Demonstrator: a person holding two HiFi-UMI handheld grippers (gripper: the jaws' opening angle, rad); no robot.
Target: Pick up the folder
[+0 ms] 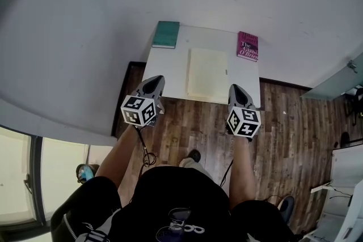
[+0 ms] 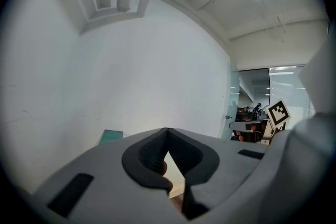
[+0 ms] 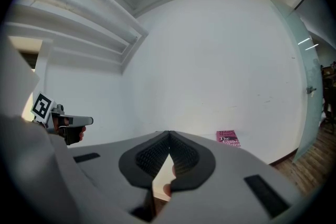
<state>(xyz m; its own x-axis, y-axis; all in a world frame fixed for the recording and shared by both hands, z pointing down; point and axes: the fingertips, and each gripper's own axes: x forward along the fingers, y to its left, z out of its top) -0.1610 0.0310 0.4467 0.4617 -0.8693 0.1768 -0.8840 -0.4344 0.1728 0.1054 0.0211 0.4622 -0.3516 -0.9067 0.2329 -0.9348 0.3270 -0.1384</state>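
Observation:
A pale cream folder (image 1: 207,75) lies flat in the middle of a small white table (image 1: 170,73) against the wall. My left gripper (image 1: 157,81) hovers at the table's near left edge, shut and empty. My right gripper (image 1: 235,88) hovers at the near right edge, also shut with nothing in it. Both stand short of the folder, one on each side of it. In the left gripper view the jaw tips (image 2: 167,129) meet, with a sliver of the folder (image 2: 175,173) behind them. The right gripper view shows its tips (image 3: 169,133) closed as well.
A teal book (image 1: 166,34) lies on the table's far left corner and a magenta book (image 1: 248,46) on the far right. Wooden floor (image 1: 295,133) surrounds the table. A glass partition (image 1: 334,79) and office furniture stand to the right.

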